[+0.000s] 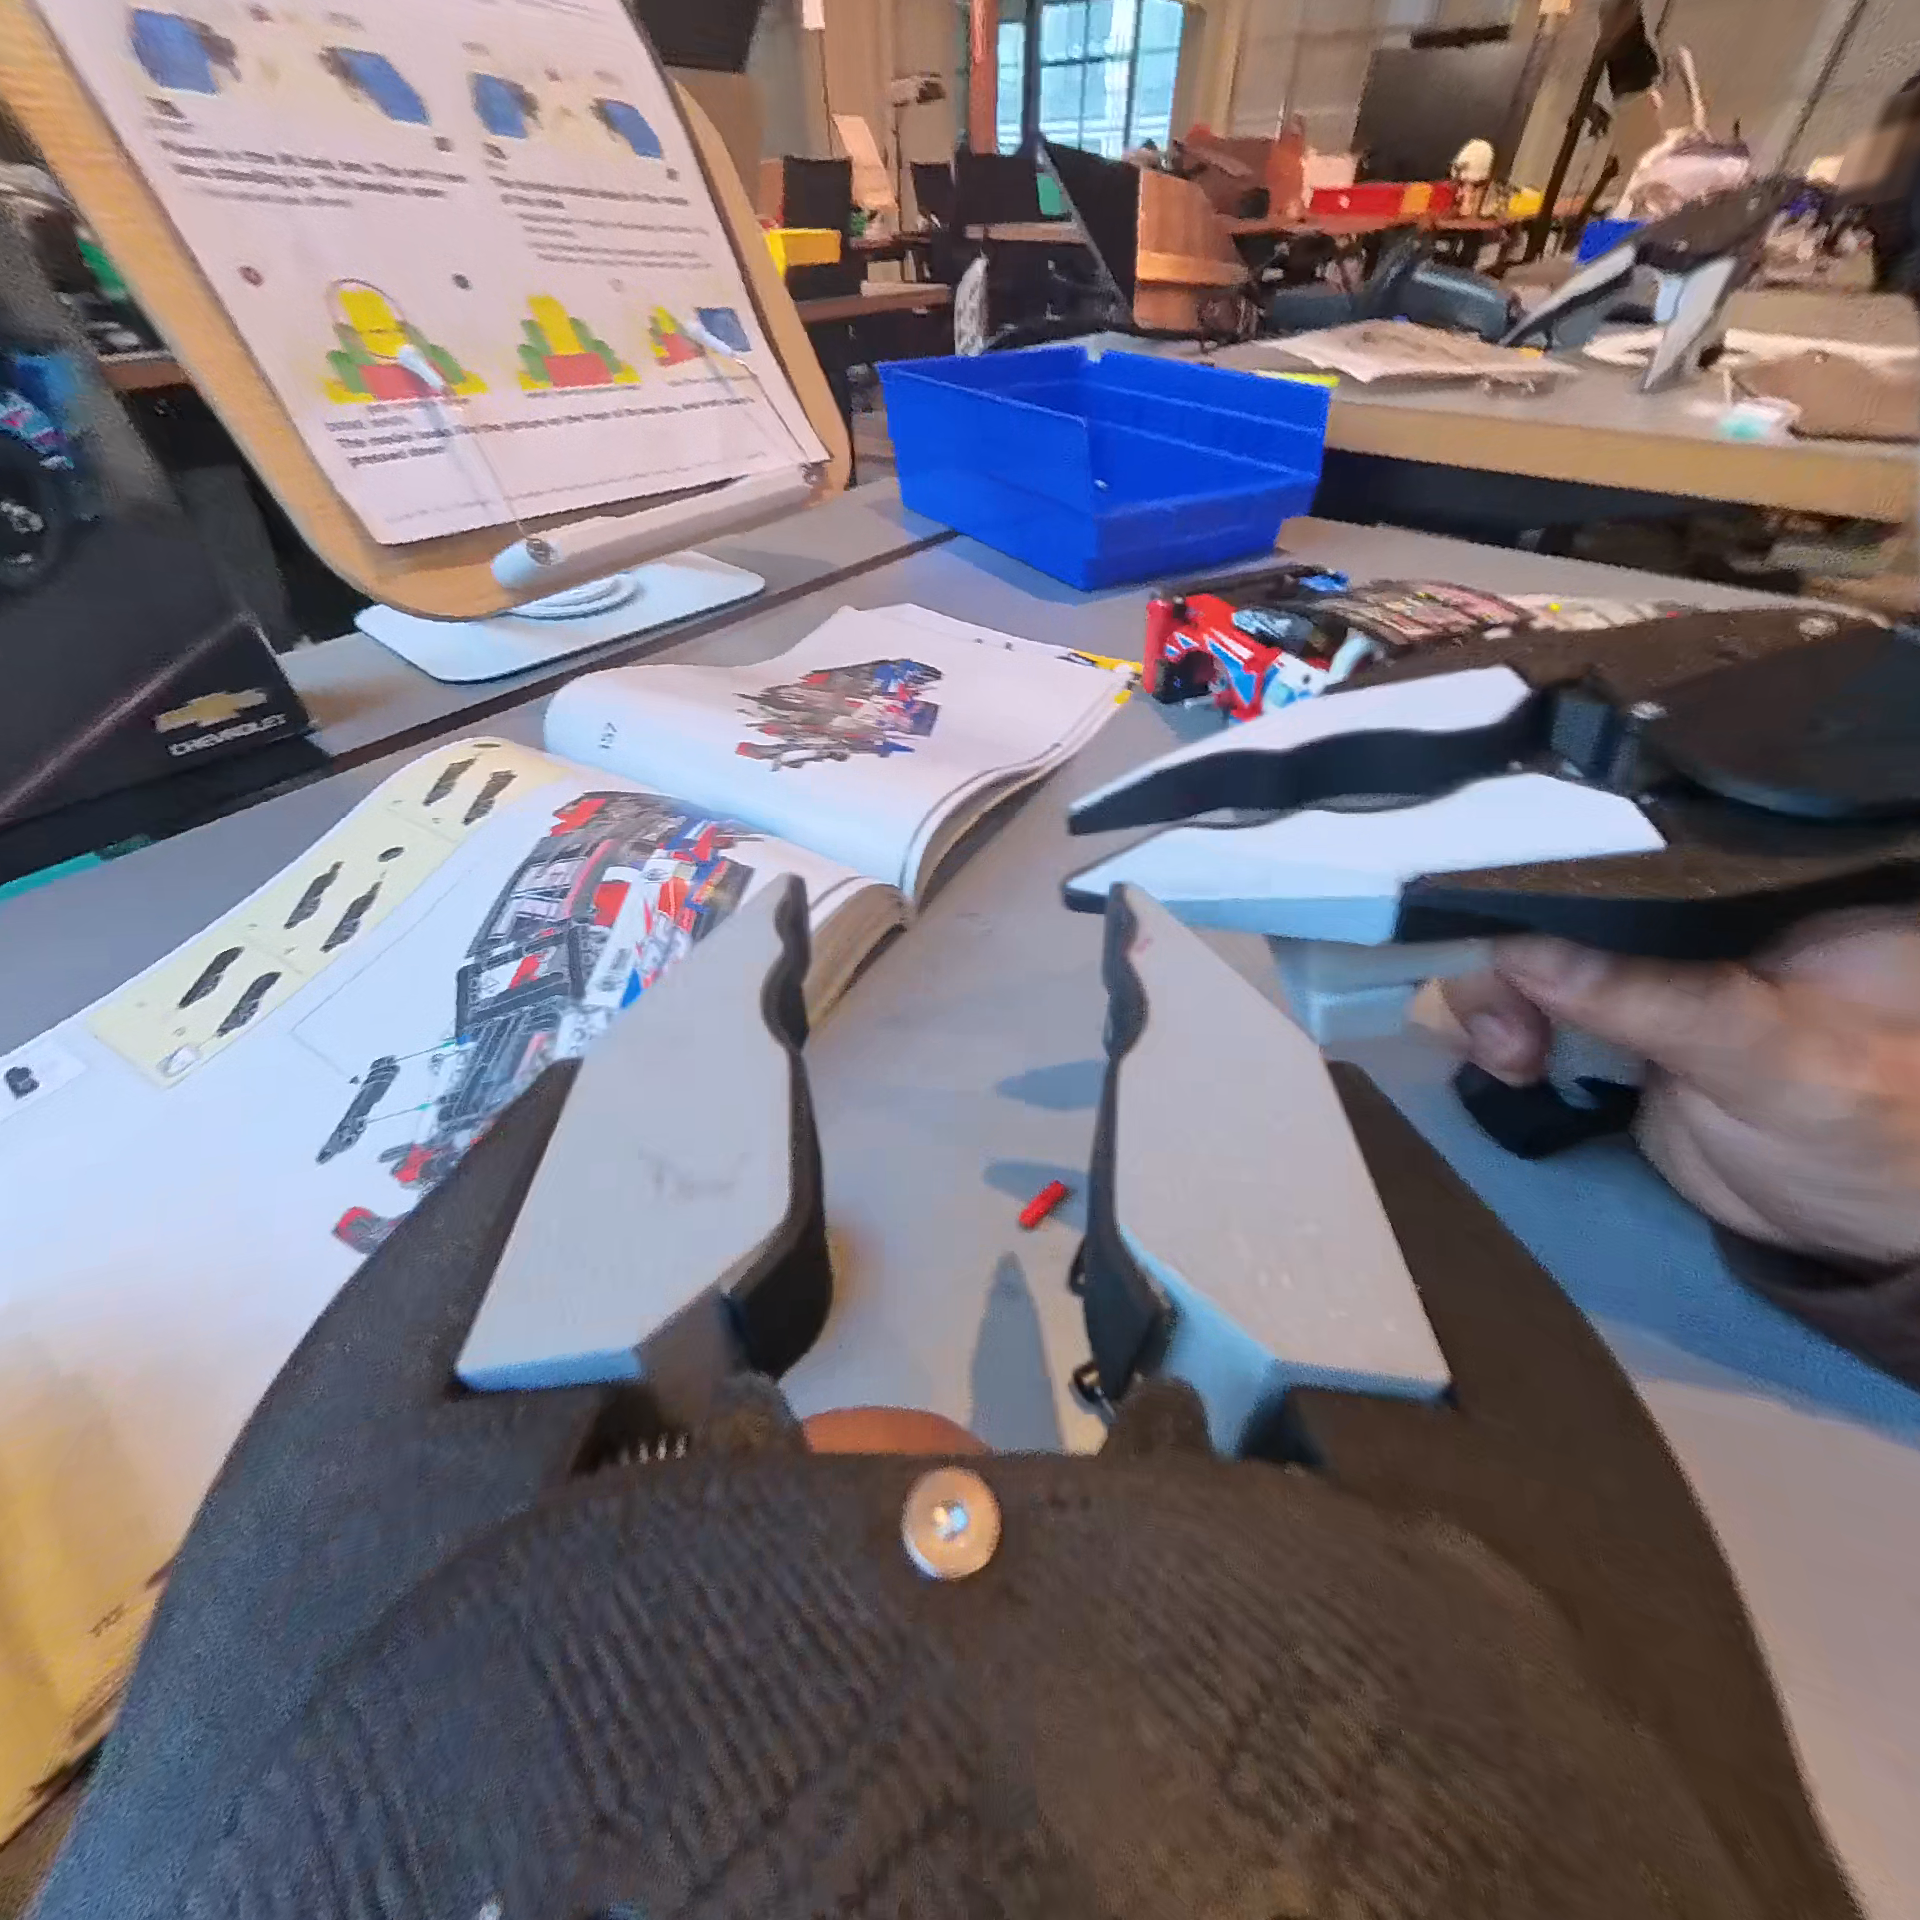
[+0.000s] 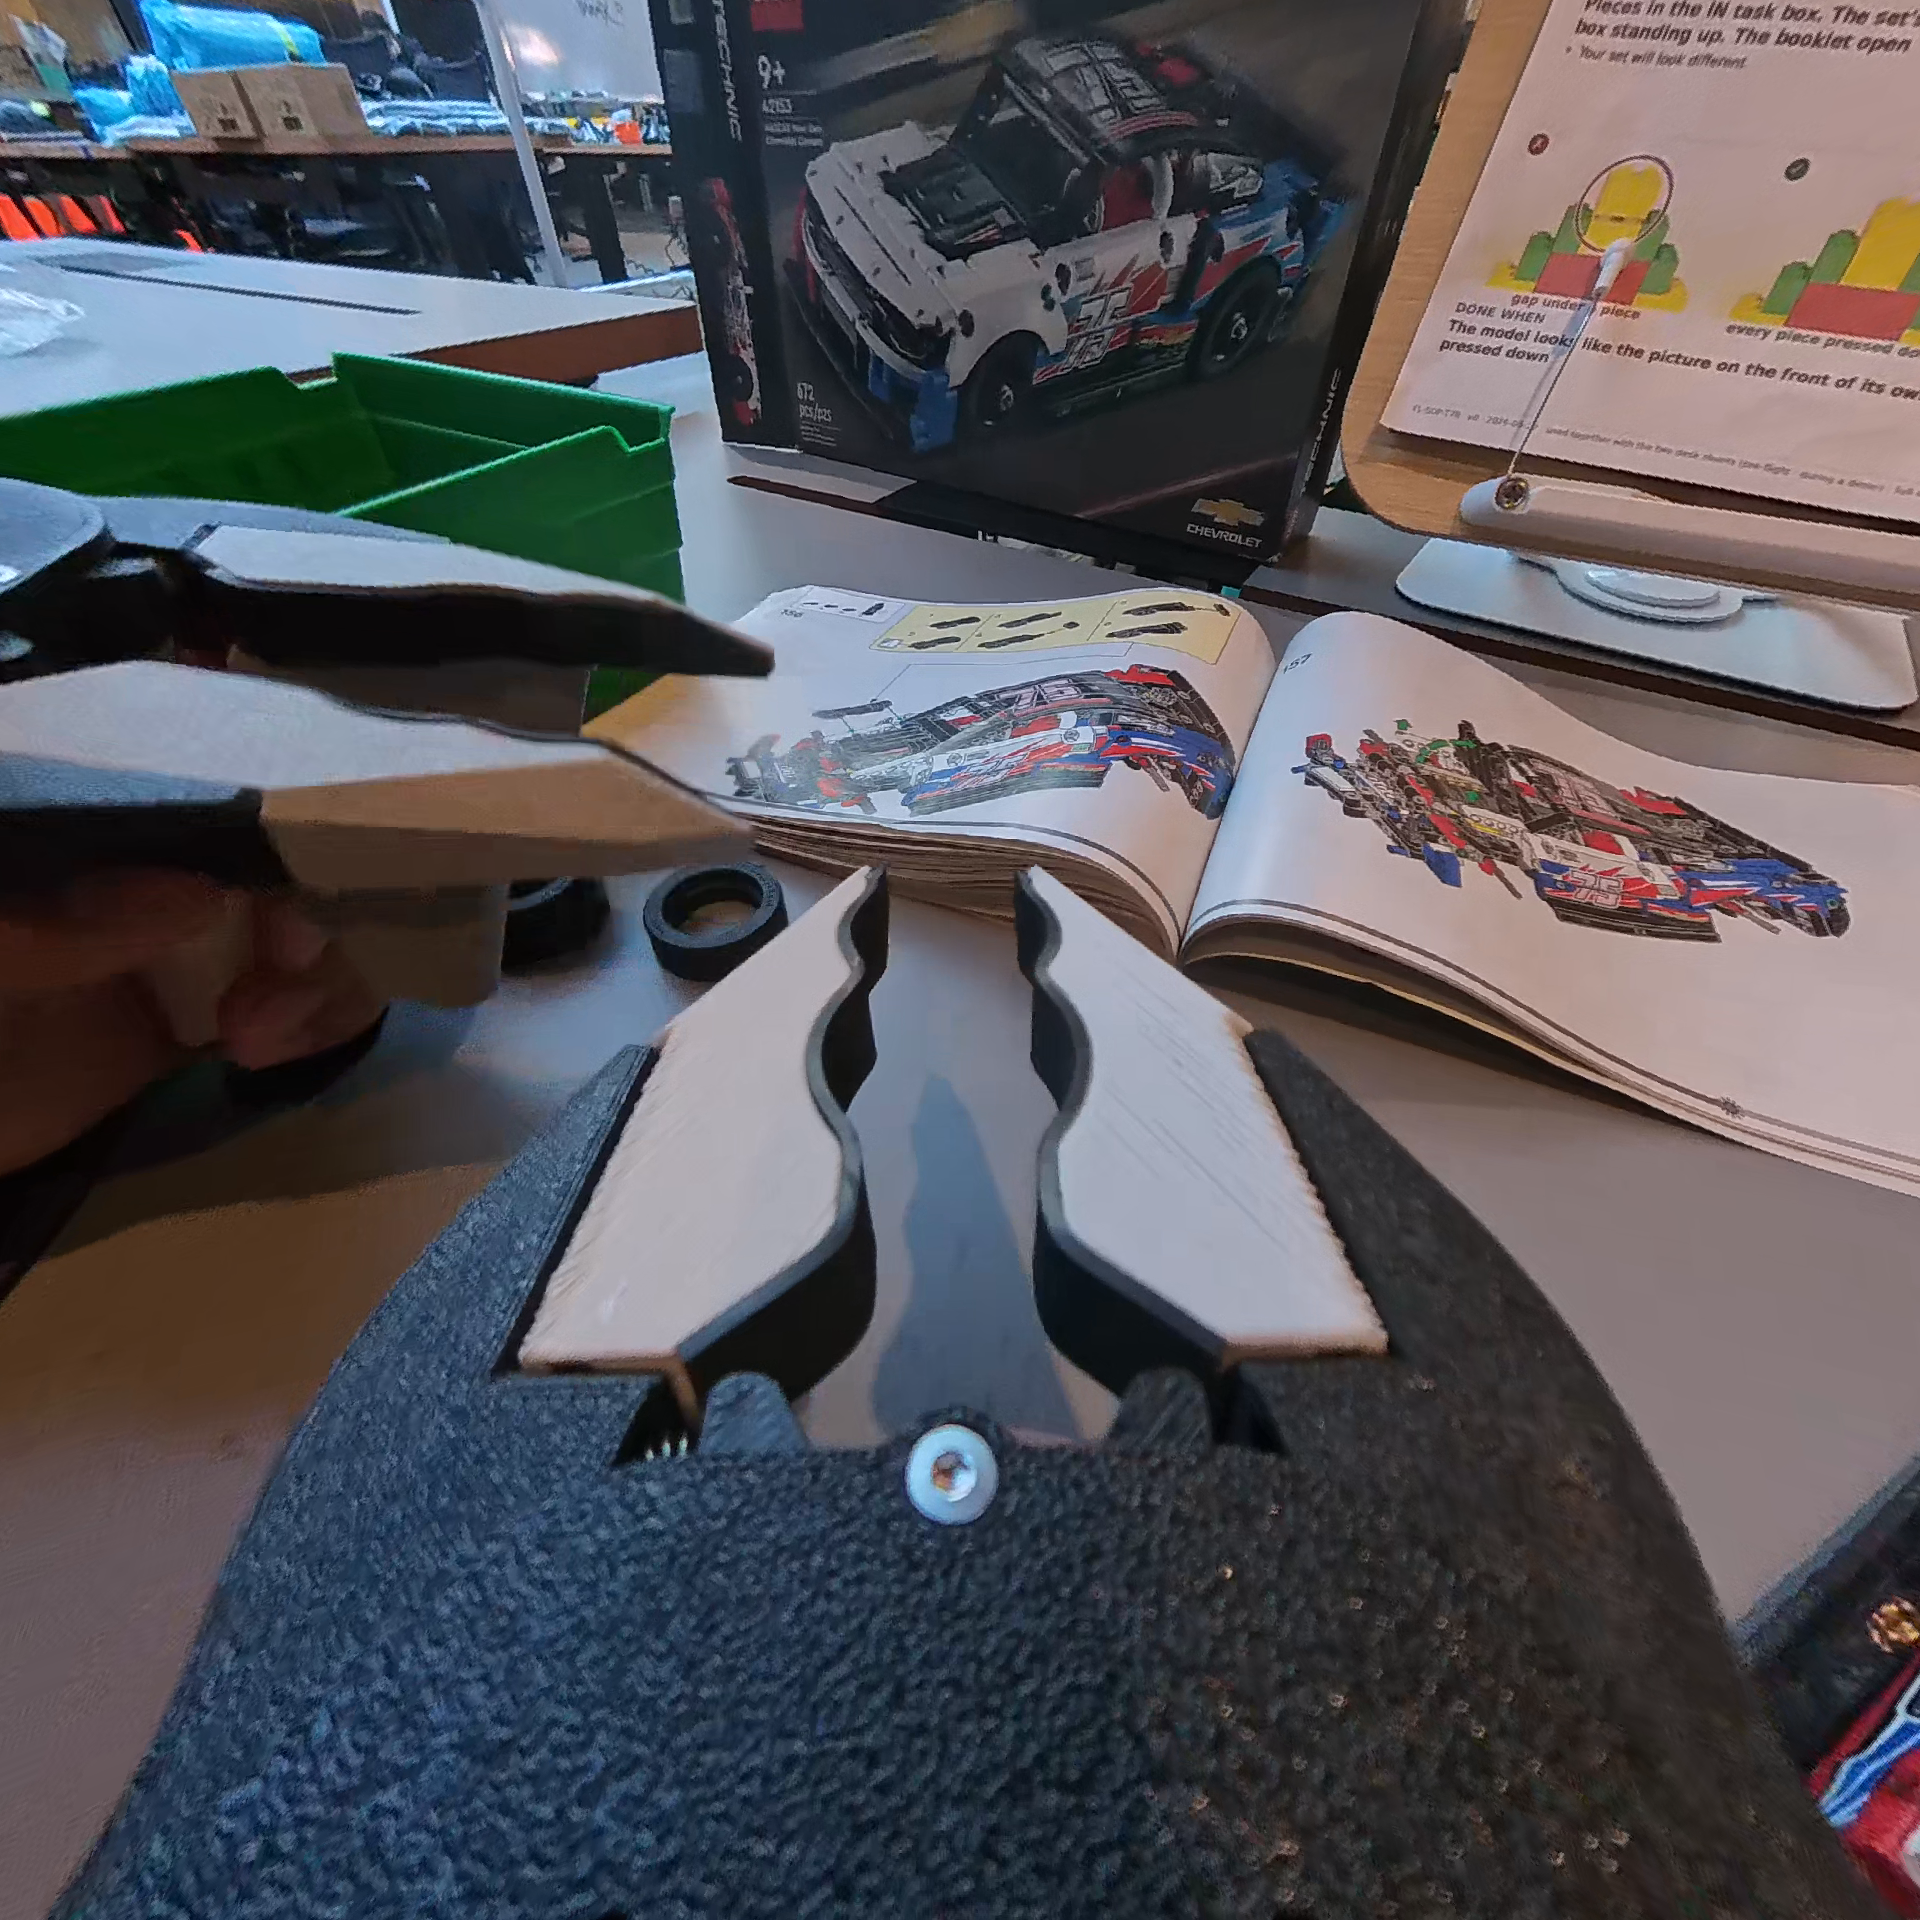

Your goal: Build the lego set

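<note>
Grey counter [image 1: 935, 1091] underneath everything, running off toward a cluttered workshop.

Upright at the far edge, a dark set box [image 2: 1039, 260] with a race car printed on it; next to it, a tilted wooden stand [image 1: 727, 260] with a printed instruction sheet clipped on. Blue bin [image 1: 1101, 468] beyond the booklet in the left wrist view; green bin [image 2: 468, 457] at the far left in the right wrist view.

Open instruction booklet [image 2: 1247, 810] flat on the counter, spread to two pages of car drawings, directly ahead of both tools.

Left hand-held gripper [image 1: 951, 914] low over the counter, fingers spread wide, nothing between them, tips just short of the booklet's near edge. Right hand-held gripper [image 2: 951, 894] likewise empty, fingers parted by a narrower gap, tips close to the booklet's spine edge. Each tool visible from the side in the other's view, crossing in front, with a hand [image 1: 1662, 1060] wrapped around the grip.

Partly built lego car [image 1: 1247, 665], red, white, blue and black, on the counter to the right of the booklet, beyond the right tool, well apart from the left one's fingers.

Black tyre [image 2: 715, 920] flat on the counter just left of the right tool's left fingertip, a second one beside it half hidden behind the left tool.

Small red pin [image 1: 1042, 1205] loose on the counter, seen between the left tool's fingers, close to the right-hand one.
</note>
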A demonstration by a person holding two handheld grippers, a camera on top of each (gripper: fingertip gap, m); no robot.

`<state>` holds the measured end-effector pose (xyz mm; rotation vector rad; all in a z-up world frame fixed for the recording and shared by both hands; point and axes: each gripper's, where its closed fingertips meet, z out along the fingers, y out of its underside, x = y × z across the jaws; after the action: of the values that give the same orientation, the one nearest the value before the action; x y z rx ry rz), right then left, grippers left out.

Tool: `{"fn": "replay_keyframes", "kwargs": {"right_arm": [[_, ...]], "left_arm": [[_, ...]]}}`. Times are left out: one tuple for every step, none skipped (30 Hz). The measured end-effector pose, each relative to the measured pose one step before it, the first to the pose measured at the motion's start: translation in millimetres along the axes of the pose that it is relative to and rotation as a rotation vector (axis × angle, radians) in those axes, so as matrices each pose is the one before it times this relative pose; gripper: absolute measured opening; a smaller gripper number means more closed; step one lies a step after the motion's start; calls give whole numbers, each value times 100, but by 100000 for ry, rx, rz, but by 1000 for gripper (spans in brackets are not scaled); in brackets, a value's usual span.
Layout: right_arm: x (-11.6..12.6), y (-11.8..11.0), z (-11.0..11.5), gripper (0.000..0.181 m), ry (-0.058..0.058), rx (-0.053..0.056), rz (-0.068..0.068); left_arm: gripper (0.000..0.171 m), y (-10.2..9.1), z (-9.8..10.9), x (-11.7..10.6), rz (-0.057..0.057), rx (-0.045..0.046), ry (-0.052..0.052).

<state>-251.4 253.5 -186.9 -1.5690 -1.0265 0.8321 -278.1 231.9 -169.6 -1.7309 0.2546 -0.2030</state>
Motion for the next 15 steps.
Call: {"fn": "replay_keyframes", "kwargs": {"right_arm": [[-19, 24, -142, 25, -41, 69, -133], [-7, 33, -132, 25, -27, -27, -64], [-1, 43, -119, 25, -7, -47, -36], [9, 35, -107, 25, -18, -86, -6], [-8, 57, -72, 25, -158, -242, 10], [-53, 80, -31, 25, -489, -429, -26], [-114, 96, 15, 24, -913, -643, -74], [-187, 155, 76, 24, -1356, -1079, -117], [-167, 205, 116, 24, -1304, -1509, -53], [-146, 193, 136, 24, -1126, -1399, 1], [-204, 128, 92, 23, -1414, -1026, -144], [-280, 158, 82, 20, -1884, -1096, -347], [-263, 243, 103, 20, -1729, -1710, -359], [-214, 342, 139, 20, -1352, -2432, -298], [-244, 393, 161, 20, -1488, -2730, -365]], "left_arm": [[55, -105, -56, -393, -1166, 684, -691], [55, -42, -45, -383, -853, -17, -716], [55, -31, -25, -422, -733, -70, -895], [55, -55, -36, -410, -664, 35, -809], [54, -59, -41, -432, -917, 57, -820], [54, -49, -32, -413, -1958, 7, -822], [53, -57, -41, -334, -2151, 73, -94], [53, -61, -60, -433, -2335, 105, -497], [53, -32, -39, -458, -1902, -172, -328], [52, 20, -36, -603, -1638, -614, -969], [51, -44, -40, -672, -1514, -258, -1317], [50, -68, -49, -621, -1648, -55, -915], [49, 11, -22, -441, -1782, -512, 24], [46, 168, 43, -221, -2094, -1321, 1074], [44, 339, 124, 95, -2310, -2047, 2437]]}}
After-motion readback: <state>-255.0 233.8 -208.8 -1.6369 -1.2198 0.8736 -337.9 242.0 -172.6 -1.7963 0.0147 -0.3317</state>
